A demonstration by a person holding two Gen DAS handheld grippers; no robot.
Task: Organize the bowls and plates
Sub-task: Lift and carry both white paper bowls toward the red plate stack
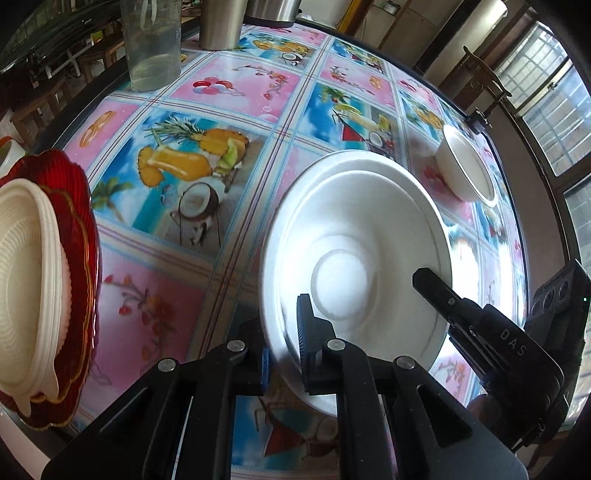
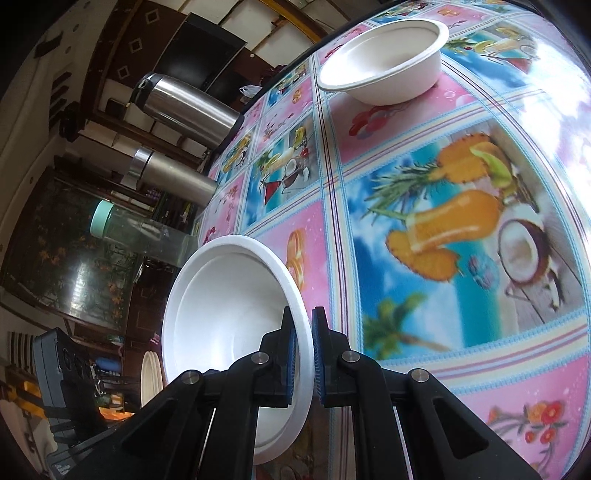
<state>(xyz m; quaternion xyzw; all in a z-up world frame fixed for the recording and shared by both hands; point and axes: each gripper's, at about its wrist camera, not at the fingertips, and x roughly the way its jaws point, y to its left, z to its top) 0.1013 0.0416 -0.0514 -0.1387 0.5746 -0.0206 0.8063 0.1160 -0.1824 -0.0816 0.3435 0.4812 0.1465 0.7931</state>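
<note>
Left wrist view
- White plates: one white foam plate (image 1: 354, 258), tilted up on edge over the tablecloth (image 1: 166, 295), filling the near centre.
- Bowls: one white bowl (image 1: 467, 168) sitting far right near the table edge; one cream ribbed bowl (image 1: 26, 280) resting in a red dish (image 1: 83, 236) at the near left.
- Drinkware: one clear plastic jar (image 1: 153, 40) and two steel vessels (image 1: 221, 22) standing at the far edge.
- Left gripper (image 1: 282, 354): clamping the plate's near rim, one finger behind the rim, one pad lying on the inner face.
- Right gripper (image 1: 443, 306): reaching in from the near right, its black finger crossing the plate's right rim; grip itself not readable from here.
- In the way: nothing standing between the plate and the red dish, only bare cloth.

Right wrist view
- White plates: the same white foam plate (image 2: 236, 332), standing on edge at the near left.
- Bowls: one white bowl (image 2: 384, 61) sitting upright at the far end of the tablecloth (image 2: 443, 258), well apart from the plate; cream rims (image 2: 149, 380) showing behind the plate at the near left.
- Drinkware: two steel flasks (image 2: 184, 107) and one clear jar with a green lid (image 2: 110, 221) lining the far left edge.
- Right gripper (image 2: 303, 354): pinching the plate's rim between blue-padded fingers (image 2: 318, 354), pads pressing both faces.
- Left gripper: black housing (image 2: 62, 376) showing at the near left behind the plate.
</note>
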